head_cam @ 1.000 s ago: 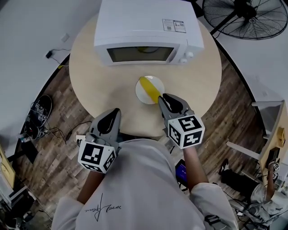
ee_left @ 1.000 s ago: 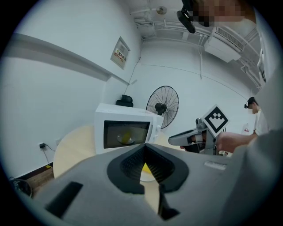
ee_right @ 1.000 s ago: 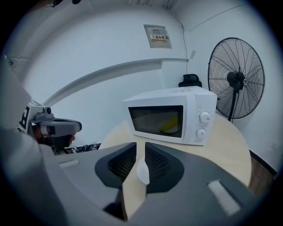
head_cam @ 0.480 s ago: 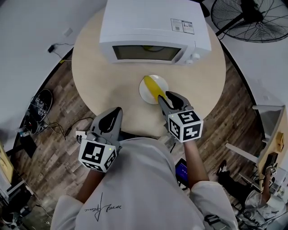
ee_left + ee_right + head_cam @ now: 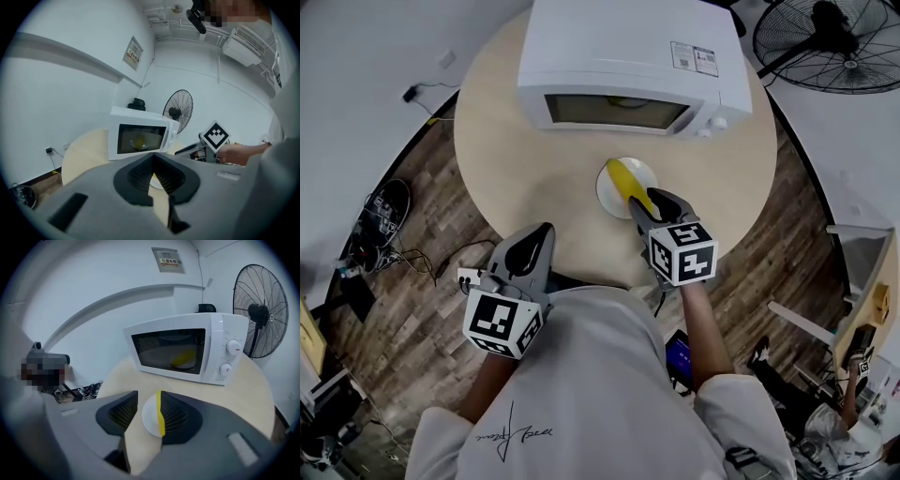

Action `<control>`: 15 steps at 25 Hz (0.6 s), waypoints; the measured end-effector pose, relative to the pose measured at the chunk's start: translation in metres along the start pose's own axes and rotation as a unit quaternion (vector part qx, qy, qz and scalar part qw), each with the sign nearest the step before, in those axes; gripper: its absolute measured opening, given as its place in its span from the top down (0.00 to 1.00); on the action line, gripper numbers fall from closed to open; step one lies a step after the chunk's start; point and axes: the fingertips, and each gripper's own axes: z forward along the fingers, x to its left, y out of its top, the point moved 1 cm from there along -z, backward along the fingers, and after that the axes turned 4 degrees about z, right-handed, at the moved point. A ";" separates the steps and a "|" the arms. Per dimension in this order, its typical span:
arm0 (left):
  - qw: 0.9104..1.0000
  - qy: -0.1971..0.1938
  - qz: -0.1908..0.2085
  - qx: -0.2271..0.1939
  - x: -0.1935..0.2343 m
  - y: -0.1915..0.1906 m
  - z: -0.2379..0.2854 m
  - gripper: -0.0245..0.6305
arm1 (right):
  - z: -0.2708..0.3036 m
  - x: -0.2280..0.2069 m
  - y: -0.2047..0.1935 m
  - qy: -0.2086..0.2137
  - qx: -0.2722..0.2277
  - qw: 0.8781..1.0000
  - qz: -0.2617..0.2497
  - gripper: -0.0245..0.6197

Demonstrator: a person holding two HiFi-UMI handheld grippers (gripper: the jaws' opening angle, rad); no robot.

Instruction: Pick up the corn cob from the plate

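A yellow corn cob [image 5: 628, 180] lies across a small white plate [image 5: 610, 190] on the round table [image 5: 516, 159], in front of the microwave. My right gripper [image 5: 657, 200] hovers at the plate's near edge, and its jaws have just been opening. In the right gripper view the plate [image 5: 149, 414] shows in the gap of the right gripper [image 5: 148, 412], with the corn cob [image 5: 160, 420] along the right jaw's inner edge; the pads do not press on it. My left gripper [image 5: 541, 233] rests at the table's near edge with its tips together and nothing in it [image 5: 153, 158].
A white microwave [image 5: 628, 56] with its door closed stands at the back of the table, a yellow thing [image 5: 185, 358] inside. A floor fan [image 5: 834, 42] stands at the far right. Cables and shoes [image 5: 382, 225] lie on the wooden floor at the left.
My right gripper has moved forward and down to the plate's near edge, and its jaws have spread apart. The left gripper has stayed where it was.
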 end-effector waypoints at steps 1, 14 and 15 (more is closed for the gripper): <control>1.000 0.000 0.000 0.001 0.001 0.000 0.000 0.97 | 0.002 0.000 -0.001 0.000 0.003 1.000 0.000 0.70; 1.000 0.007 -0.005 0.007 0.012 -0.003 -0.003 0.97 | 0.027 -0.007 -0.010 -0.006 0.037 0.999 -0.010 0.67; 1.000 0.008 -0.005 0.008 0.013 -0.004 -0.003 0.97 | 0.029 -0.008 -0.011 -0.006 0.040 0.999 -0.011 0.66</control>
